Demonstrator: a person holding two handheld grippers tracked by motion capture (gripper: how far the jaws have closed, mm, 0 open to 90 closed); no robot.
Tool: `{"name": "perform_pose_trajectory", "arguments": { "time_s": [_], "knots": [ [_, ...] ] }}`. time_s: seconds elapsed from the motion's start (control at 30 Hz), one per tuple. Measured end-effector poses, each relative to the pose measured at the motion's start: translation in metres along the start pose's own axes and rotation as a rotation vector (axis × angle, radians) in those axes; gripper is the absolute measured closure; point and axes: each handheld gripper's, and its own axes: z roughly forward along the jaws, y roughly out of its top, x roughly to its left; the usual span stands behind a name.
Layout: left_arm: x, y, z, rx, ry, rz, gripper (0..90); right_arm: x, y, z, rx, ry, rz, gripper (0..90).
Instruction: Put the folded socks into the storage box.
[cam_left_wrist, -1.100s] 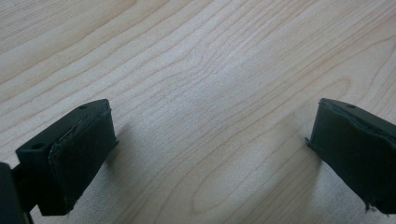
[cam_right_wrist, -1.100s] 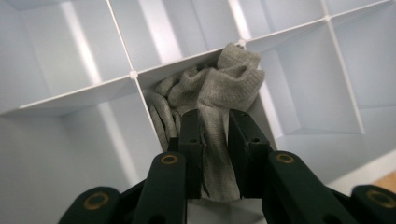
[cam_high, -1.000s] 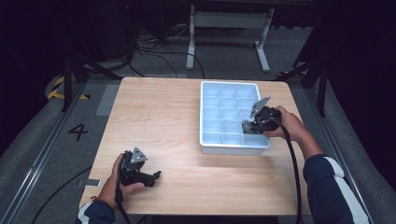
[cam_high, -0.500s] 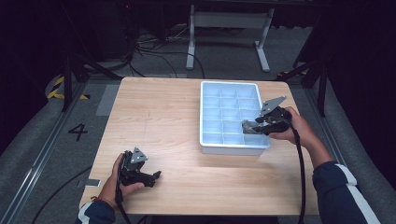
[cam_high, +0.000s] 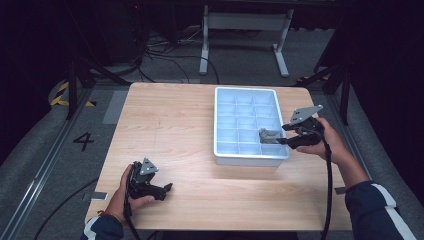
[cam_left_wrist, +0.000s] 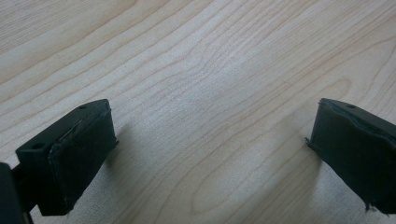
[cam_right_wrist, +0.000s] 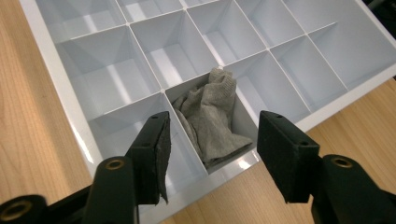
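**One sock binned — release done**

My right gripper (cam_right_wrist: 210, 154) has just been opening its jaws, nothing between them; the crumpled grey fabric sock (cam_right_wrist: 210, 116) lies in an edge compartment of the white plastic divided tray (cam_right_wrist: 56, 93). Left gripper (cam_left_wrist: 205, 154) idles wide open — other compartments look empty.

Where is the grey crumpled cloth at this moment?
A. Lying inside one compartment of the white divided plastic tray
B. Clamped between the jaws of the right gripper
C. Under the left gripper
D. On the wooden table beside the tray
A: the grey crumpled cloth sits in a compartment at the edge of the white divided plastic tray, while the right gripper has its jaws spread apart, clear of it.
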Motion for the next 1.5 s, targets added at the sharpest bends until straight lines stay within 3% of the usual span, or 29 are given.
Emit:
{"name": "perform_pose_trajectory", "arguments": {
  "time_s": [0.07, 0.27, 0.67, 1.2, 1.5],
  "knots": [
    [0.0, 0.0, 0.0, 0.0, 0.0, -0.001, 0.5, 0.003, -0.004, -0.008, -0.022, 0.002, 0.013, 37.3],
    [0.0, 0.0, 0.0, 0.0, 0.001, -0.001, 0.5, 0.016, -0.016, -0.027, -0.062, -0.016, 0.008, 33.7],
    [0.0, 0.0, 0.0, 0.0, 0.002, -0.002, 0.5, 0.036, -0.039, -0.046, -0.089, -0.05, -0.01, 32.4],
    [0.0, 0.0, 0.0, 0.0, 0.002, -0.002, 0.5, 0.049, -0.088, -0.044, -0.058, -0.103, 0.008, 32.0],
    [0.0, 0.0, 0.0, 0.001, 0.005, -0.003, 0.5, 0.055, -0.109, -0.037, -0.057, -0.101, 0.018, 31.2]
  ]
}}
